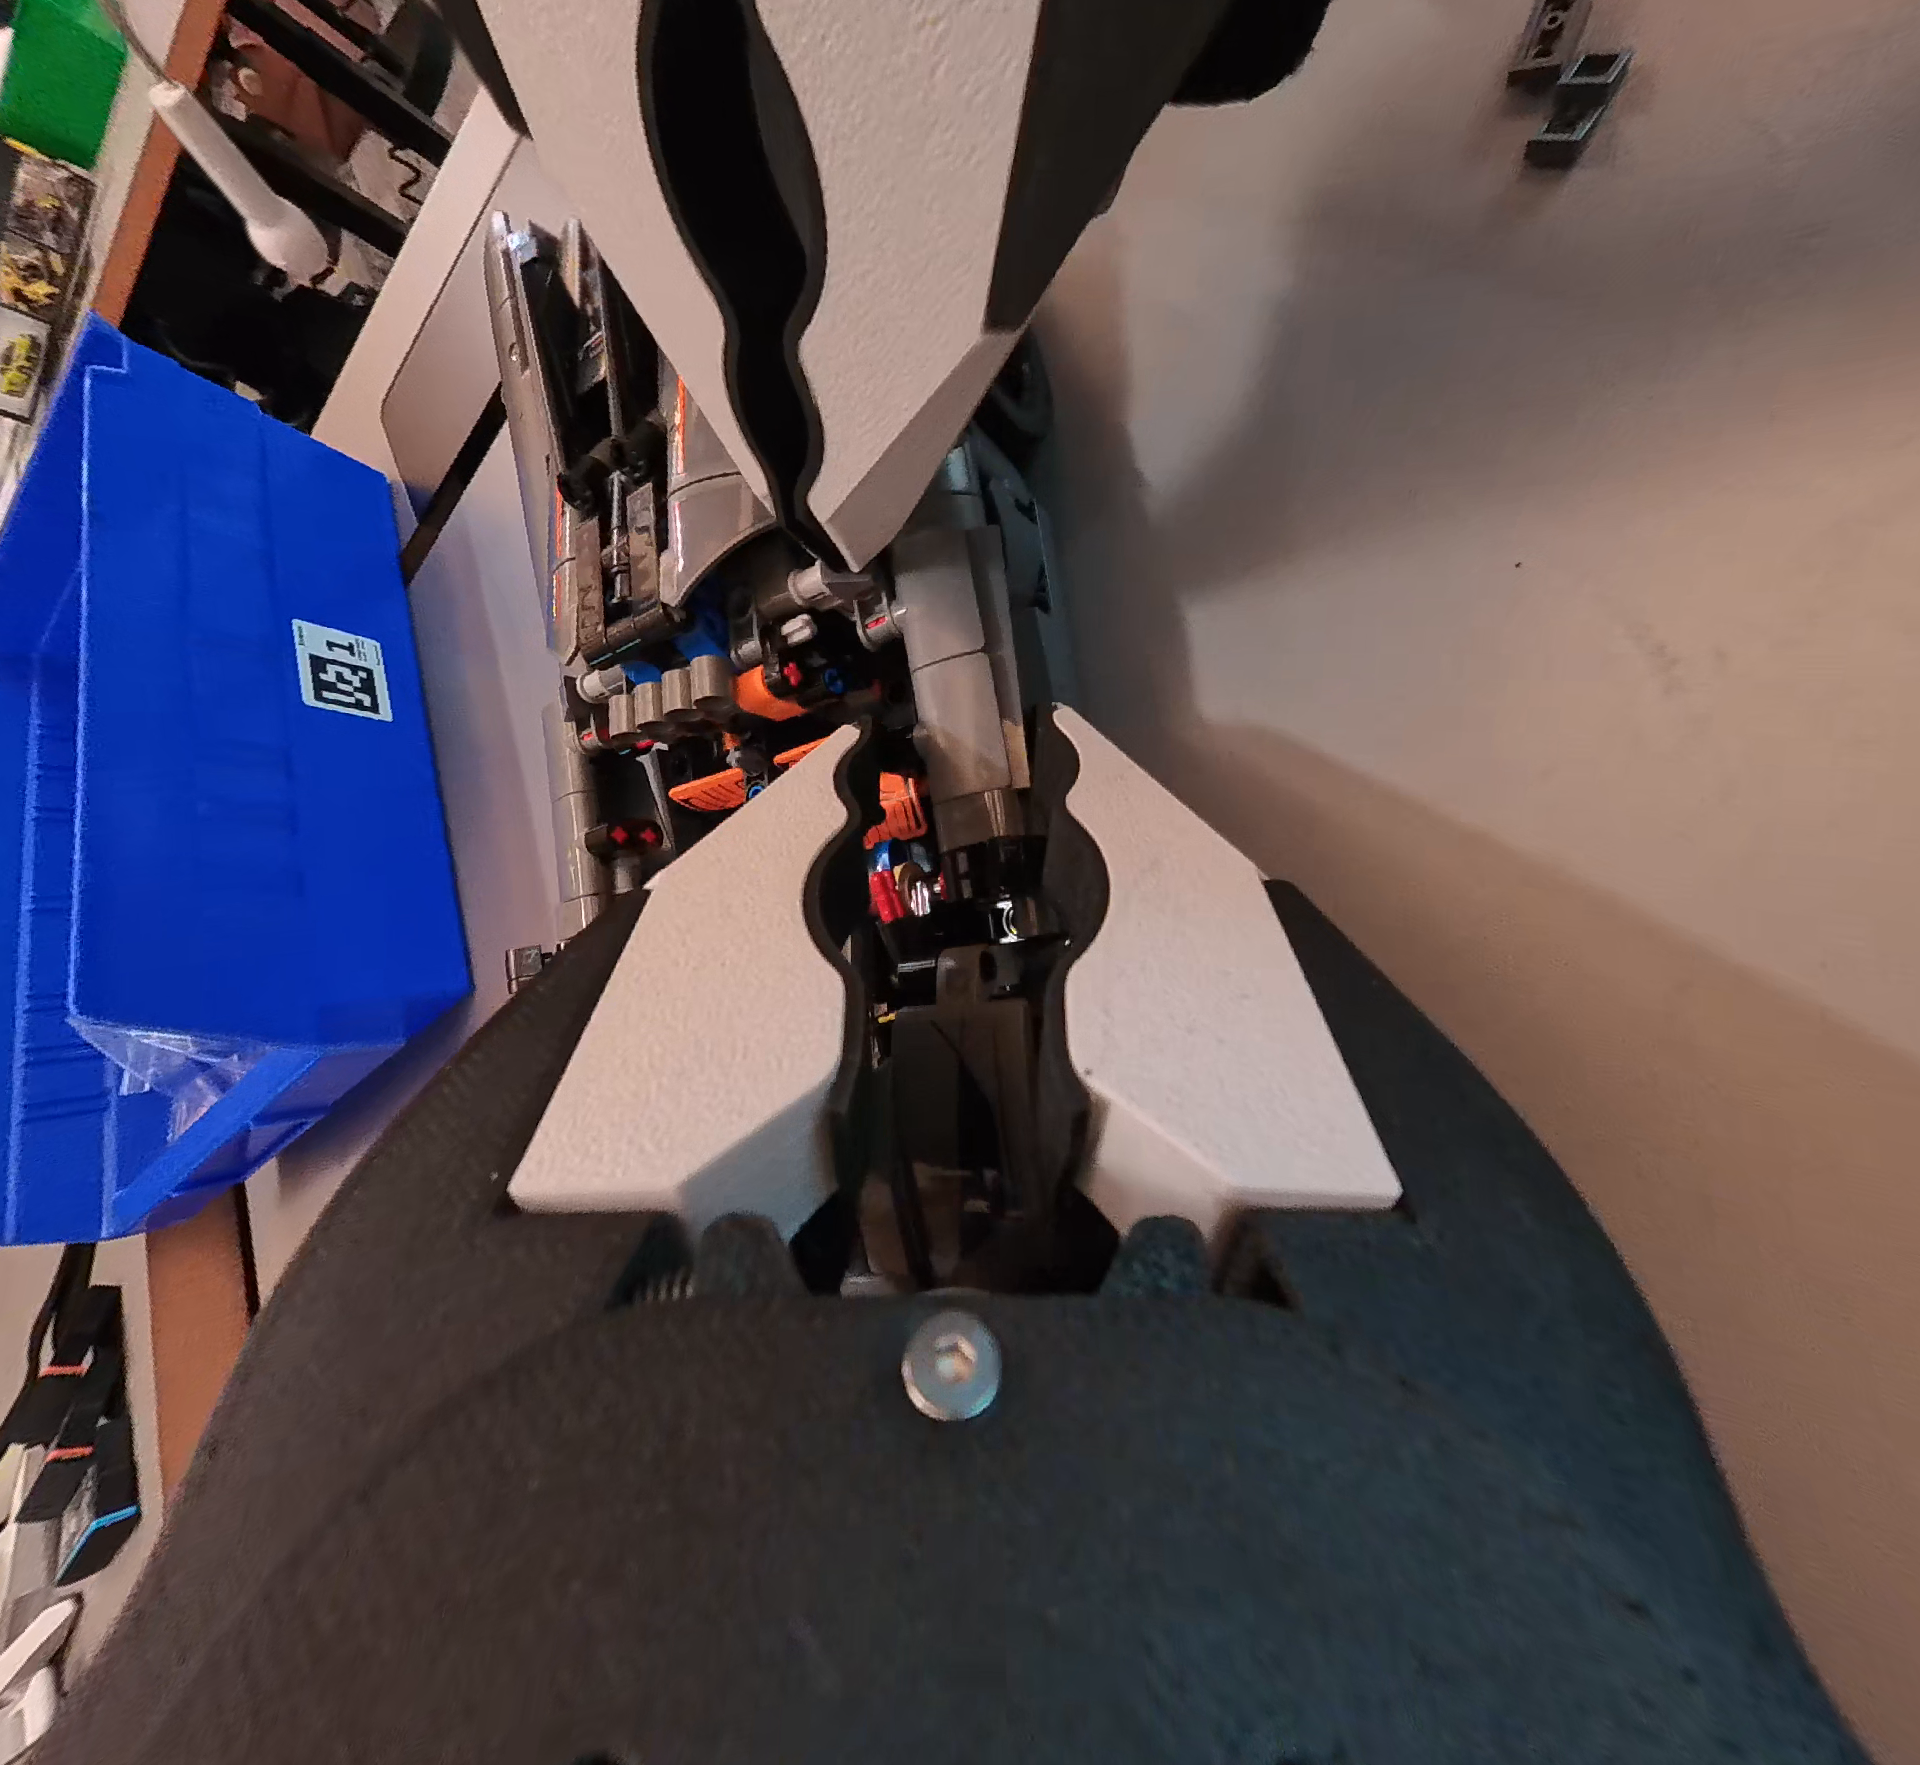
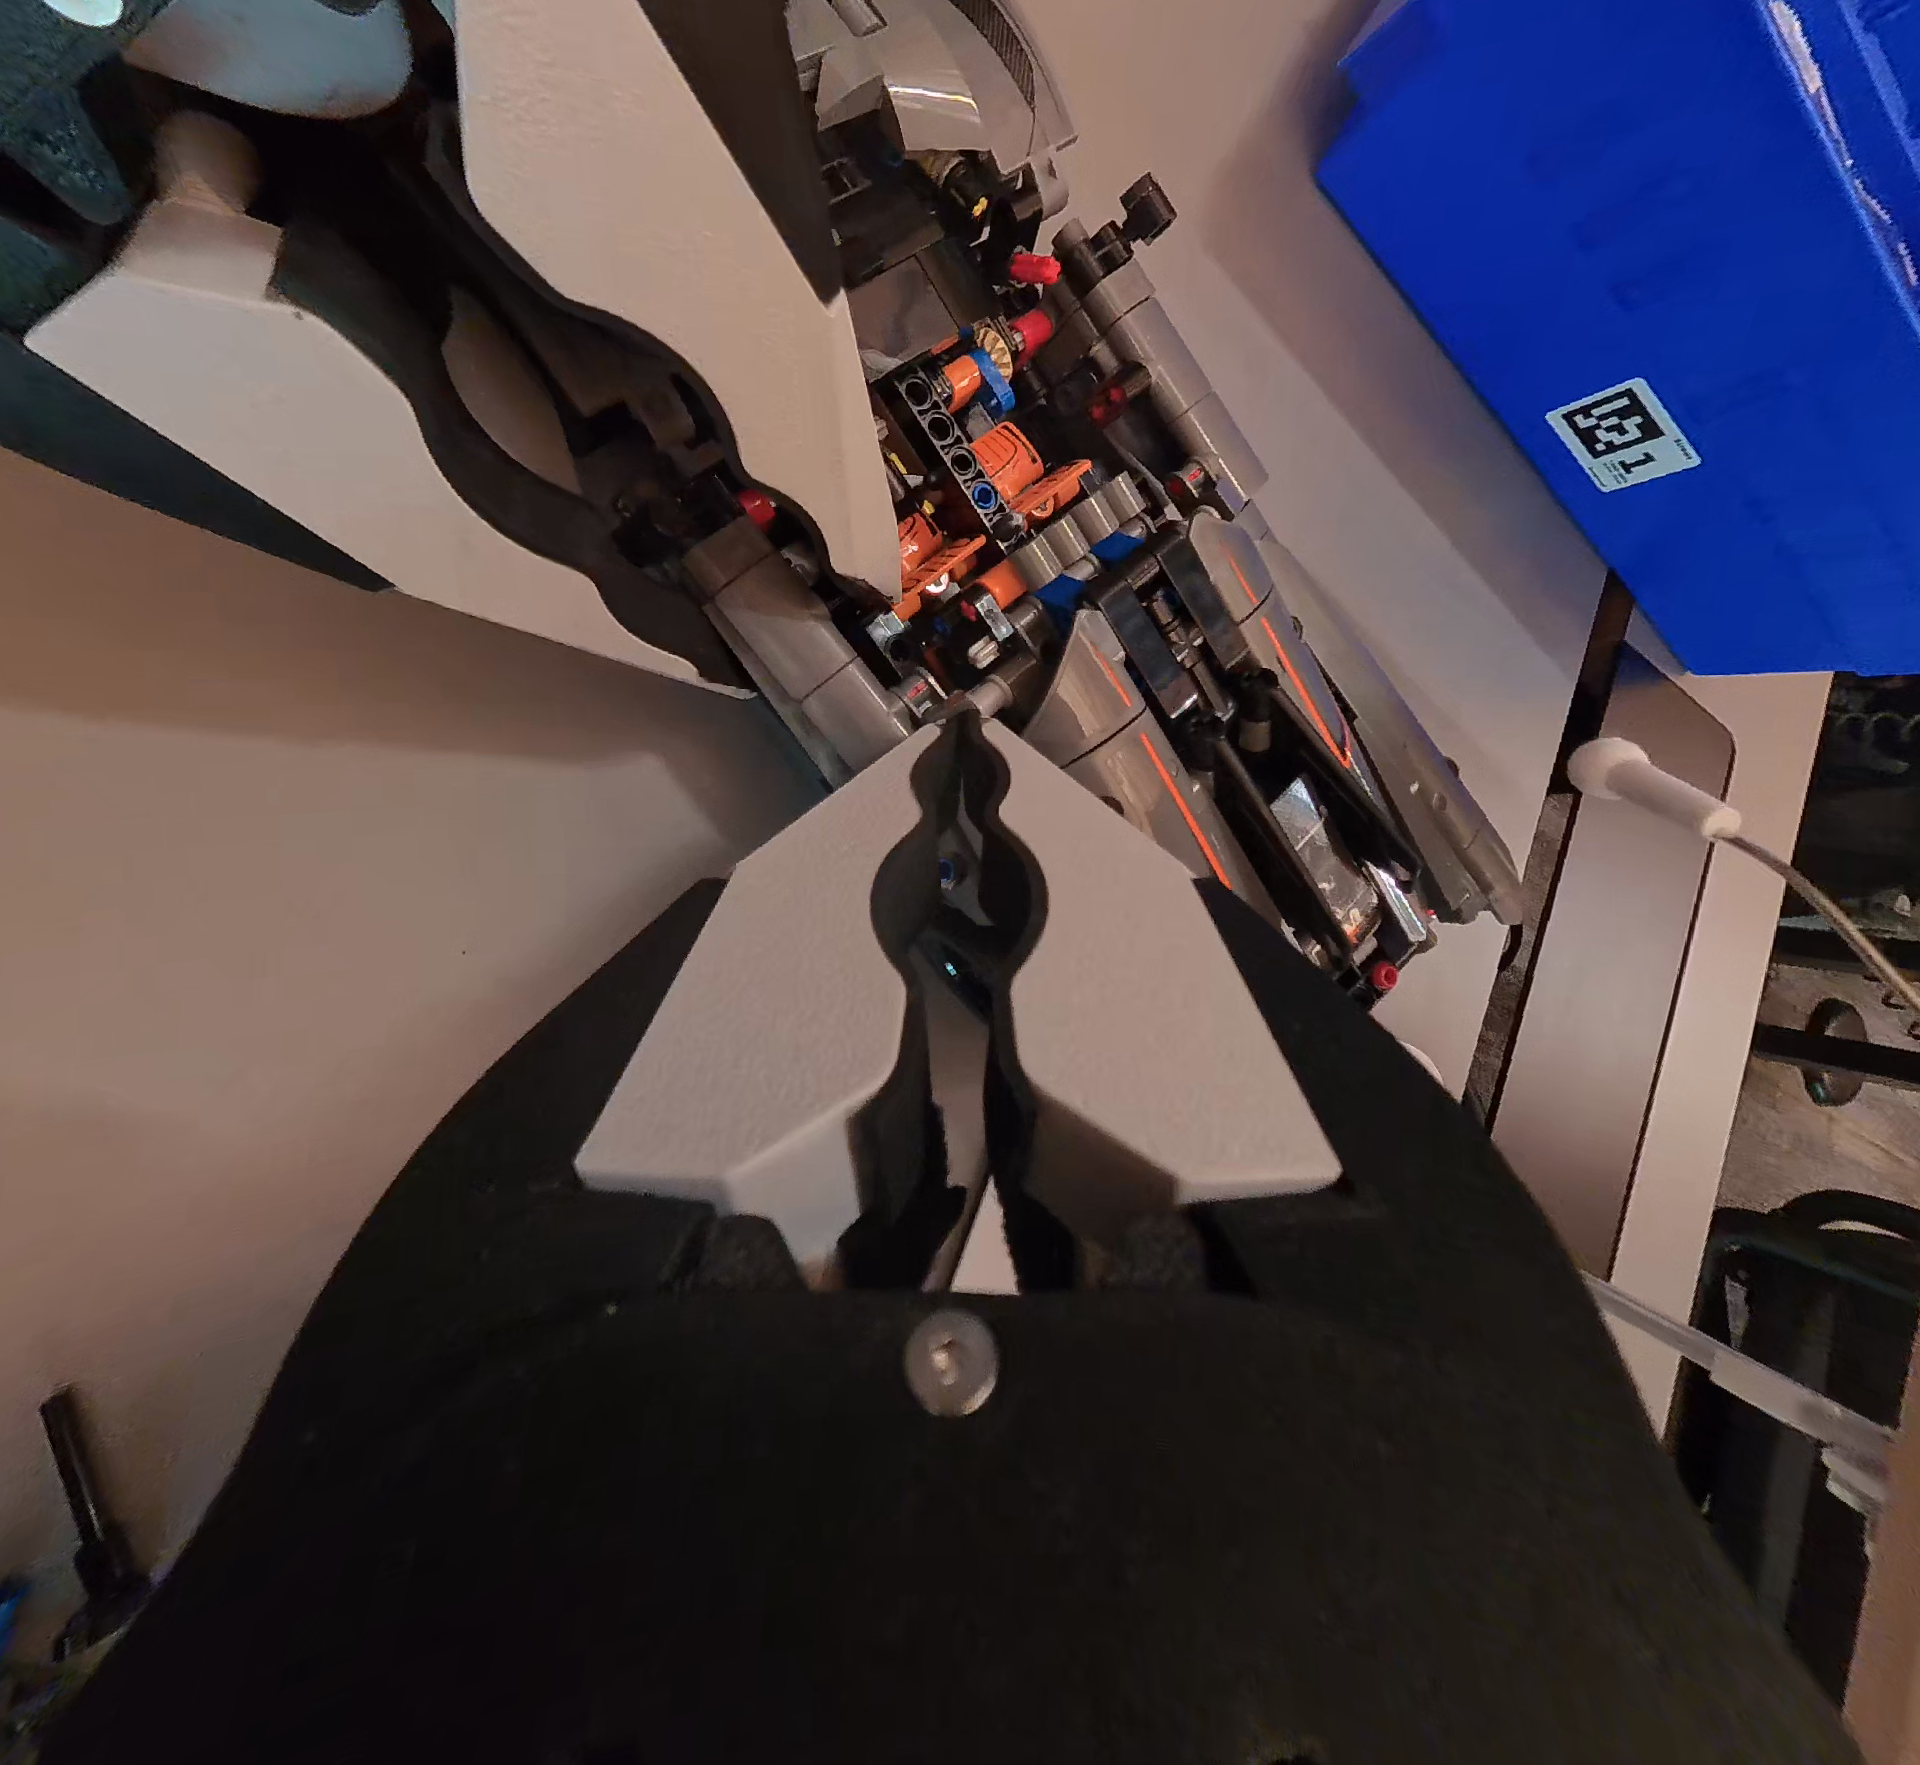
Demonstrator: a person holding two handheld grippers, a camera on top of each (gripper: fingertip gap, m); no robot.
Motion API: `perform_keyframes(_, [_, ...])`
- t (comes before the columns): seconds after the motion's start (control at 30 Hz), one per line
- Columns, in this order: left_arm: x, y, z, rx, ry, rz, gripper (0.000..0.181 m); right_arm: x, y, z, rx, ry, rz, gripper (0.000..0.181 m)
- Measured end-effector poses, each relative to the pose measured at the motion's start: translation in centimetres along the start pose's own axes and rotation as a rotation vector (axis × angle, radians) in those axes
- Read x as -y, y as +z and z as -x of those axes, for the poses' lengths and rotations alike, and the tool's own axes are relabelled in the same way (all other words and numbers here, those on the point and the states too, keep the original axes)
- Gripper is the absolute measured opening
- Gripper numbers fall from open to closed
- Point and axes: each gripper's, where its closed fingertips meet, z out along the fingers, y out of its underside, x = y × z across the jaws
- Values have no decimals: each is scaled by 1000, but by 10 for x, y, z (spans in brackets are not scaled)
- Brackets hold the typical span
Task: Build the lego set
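**Two grippers on one grey model, one blue bin beside it**

We count one lego model [image 1: 790,635], a long grey build with orange, blue and red parts in its open middle, lying on the white table [image 1: 1507,572]. Two grippers work on it. Our left gripper [image 1: 956,759] has its jaws closed around the grey and black end of the model, which sits between the wavy black pads. Our right gripper [image 2: 961,728] has its jaws drawn narrow, tips nearly together and right against a thin grey axle on the model's side; we cannot tell whether the tips truly pinch it.

In the left wrist view the right gripper [image 1: 821,531] comes down from above, its tips meeting at the model's middle. In the right wrist view the left gripper [image 2: 790,593] reaches in from the upper left.

We count one blue bin [image 1: 208,780] just beside the model, near the table's edge, with clear plastic bags inside. Two small dark grey pieces [image 1: 1569,68] lie touching each other, well apart from the model, with bare table all around them. That side offers the open room; the bin side is tight.

The bin carries one white sticker [image 1: 343,671] with a black square code marker and small print.
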Motion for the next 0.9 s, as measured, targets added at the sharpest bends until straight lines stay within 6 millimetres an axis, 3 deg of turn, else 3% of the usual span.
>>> perform_keyframes(0.53, [2,0,-1,61,98,-15,27,-3,-1,-3,7,37,-8,0])
perform_keyframes(0.9, [2,-2,1,19,6,-50,27,-1,-10,-4,26,75,-44,0])
